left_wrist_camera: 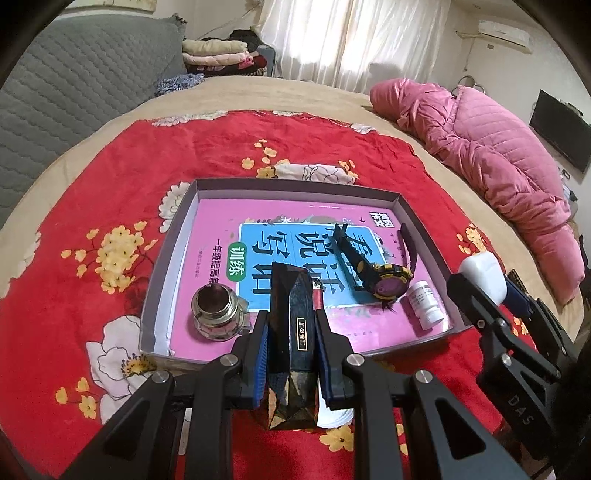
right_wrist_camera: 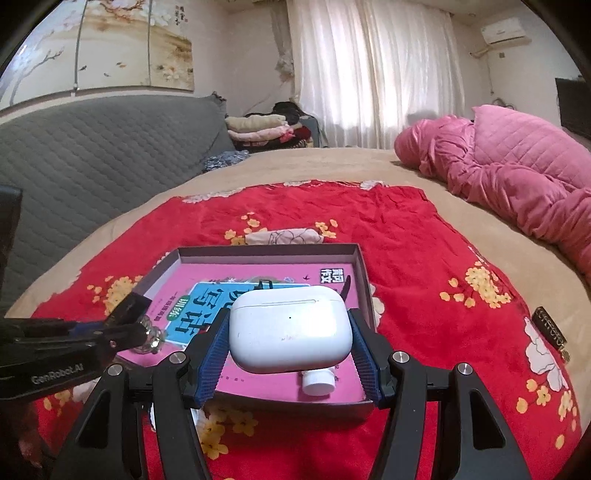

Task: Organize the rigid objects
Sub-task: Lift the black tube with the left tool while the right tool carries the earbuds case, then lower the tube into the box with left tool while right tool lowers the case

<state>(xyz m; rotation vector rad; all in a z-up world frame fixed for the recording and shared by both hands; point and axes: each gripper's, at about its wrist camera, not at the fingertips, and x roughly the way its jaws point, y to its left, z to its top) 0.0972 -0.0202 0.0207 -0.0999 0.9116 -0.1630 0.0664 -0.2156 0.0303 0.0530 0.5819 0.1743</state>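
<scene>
Holding a dark faceted box (left_wrist_camera: pixel 291 332) in our left gripper (left_wrist_camera: pixel 291 343) and a white earbud case (right_wrist_camera: pixel 290 334) in our right gripper (right_wrist_camera: pixel 291 354), both fingers clamped, we hover over the shallow cardboard tray's (left_wrist_camera: pixel 295 183) near edge directly below.

Beyond the tongs, a tan bedspread (right_wrist_camera: pixel 332 166) carries a red cloth with yellow and white flowers (right_wrist_camera: pixel 406 240). A grey quilted headboard (right_wrist_camera: pixel 92 147) stands far left, a crumpled pink quilted blanket (right_wrist_camera: pixel 517 177) far right. Straight ahead, daylight glows through sheer white curtains (right_wrist_camera: pixel 373 74); a white wall air conditioner (right_wrist_camera: pixel 504 30) hangs upper right.
</scene>
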